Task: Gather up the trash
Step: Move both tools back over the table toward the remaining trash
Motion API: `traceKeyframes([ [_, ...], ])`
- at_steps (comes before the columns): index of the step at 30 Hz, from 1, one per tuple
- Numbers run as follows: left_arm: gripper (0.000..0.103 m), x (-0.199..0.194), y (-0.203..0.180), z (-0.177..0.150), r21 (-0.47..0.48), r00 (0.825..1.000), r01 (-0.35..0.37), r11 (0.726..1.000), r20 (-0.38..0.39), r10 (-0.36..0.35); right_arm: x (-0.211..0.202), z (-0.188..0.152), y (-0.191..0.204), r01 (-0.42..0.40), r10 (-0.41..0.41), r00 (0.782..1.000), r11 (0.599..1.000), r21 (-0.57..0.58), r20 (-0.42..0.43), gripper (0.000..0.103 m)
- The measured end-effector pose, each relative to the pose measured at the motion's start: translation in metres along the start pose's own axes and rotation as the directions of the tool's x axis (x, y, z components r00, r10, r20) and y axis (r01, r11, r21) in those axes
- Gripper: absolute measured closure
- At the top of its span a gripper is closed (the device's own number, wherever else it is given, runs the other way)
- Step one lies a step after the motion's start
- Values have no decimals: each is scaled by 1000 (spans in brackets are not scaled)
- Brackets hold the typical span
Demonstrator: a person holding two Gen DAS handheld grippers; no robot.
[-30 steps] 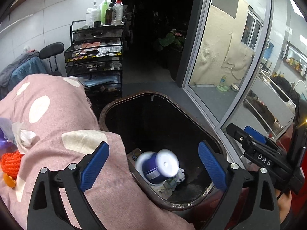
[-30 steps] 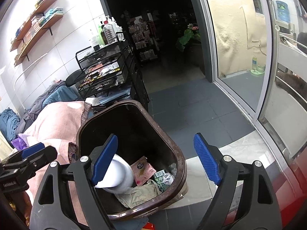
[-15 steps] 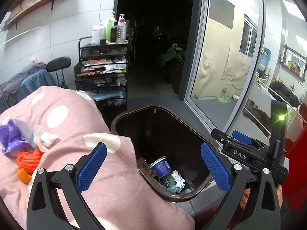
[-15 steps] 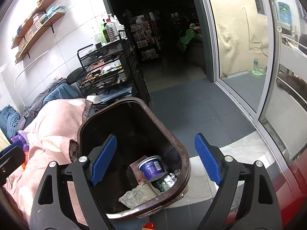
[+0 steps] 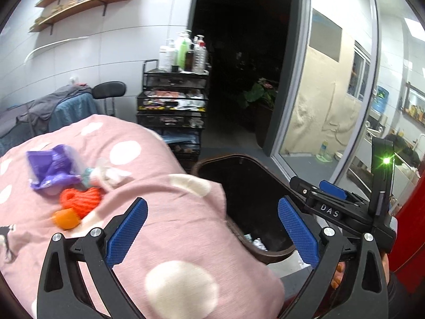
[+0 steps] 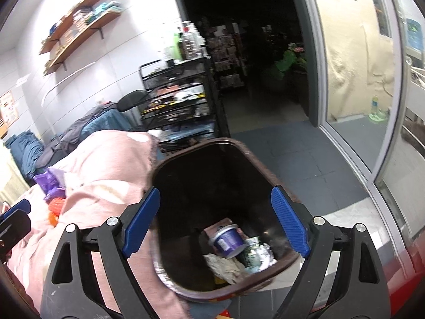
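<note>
Both views have swung left since a second ago, so the purple wrapper [image 5: 50, 170] and orange yarn [image 5: 79, 202] on the pink spotted cover [image 5: 170, 239] show fully; our left gripper [image 5: 209, 231] is open and empty near them; the brown bin [image 6: 281, 183] holds the dropped purple cup [image 6: 228, 240]; our right gripper [image 6: 215, 220] is open, empty, above it; next we reach left for the wrapper.

Your right gripper [image 6: 215, 223] stands with jaws wide apart and nothing between them, above the brown bin [image 6: 268, 178]. Inside lie a blue-labelled cup [image 6: 227, 240] on its side, crumpled foil [image 6: 259, 255] and paper [image 6: 225, 265]. Beside the bin's left rim: a pink spotted cover [image 6: 106, 164] (purple wrapper [image 6: 49, 183] on top).
</note>
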State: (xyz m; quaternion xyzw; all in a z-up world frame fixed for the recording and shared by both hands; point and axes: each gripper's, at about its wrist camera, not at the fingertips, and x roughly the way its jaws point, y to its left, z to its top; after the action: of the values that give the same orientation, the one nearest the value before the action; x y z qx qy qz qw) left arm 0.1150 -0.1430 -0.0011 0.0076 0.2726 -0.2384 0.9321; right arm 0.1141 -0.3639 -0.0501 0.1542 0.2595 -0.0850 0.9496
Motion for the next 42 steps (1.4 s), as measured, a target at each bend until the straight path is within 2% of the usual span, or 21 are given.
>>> traceKeyframes([
  [8, 6, -26, 51, -14, -81, 996, -91, 993, 4, 92, -3, -3, 49, -91, 91, 996, 994, -67, -4, 15],
  [15, 6, -48, 95, -23, -134, 983, -181, 974, 4, 183, -7, -8, 95, -165, 164, 986, 976, -146, -14, 14],
  [22, 6, -69, 140, -33, -182, 961, -273, 945, -10, 276, -5, -6, 148, -252, 249, 968, 939, -234, -46, 12],
  [29, 6, -86, 187, -46, -209, 930, -365, 907, -54, 362, -1, -9, 205, -332, 313, 943, 883, -331, -110, 12],
  [33, 6, -89, 208, -55, -219, 917, -398, 891, -91, 388, 4, -11, 226, -368, 333, 930, 857, -360, -157, 12],
  [35, 6, -87, 216, -58, -219, 911, -411, 885, -114, 395, 12, -13, 240, -405, 352, 913, 838, -365, -205, 12],
  [38, 6, -84, 226, -62, -237, 917, -398, 886, -138, 375, 24, -13, 253, -423, 352, 903, 830, -363, -245, 12],
  [42, 6, -81, 230, -61, -257, 928, -370, 893, -147, 342, 48, -17, 272, -413, 303, 899, 826, -385, -315, 12],
])
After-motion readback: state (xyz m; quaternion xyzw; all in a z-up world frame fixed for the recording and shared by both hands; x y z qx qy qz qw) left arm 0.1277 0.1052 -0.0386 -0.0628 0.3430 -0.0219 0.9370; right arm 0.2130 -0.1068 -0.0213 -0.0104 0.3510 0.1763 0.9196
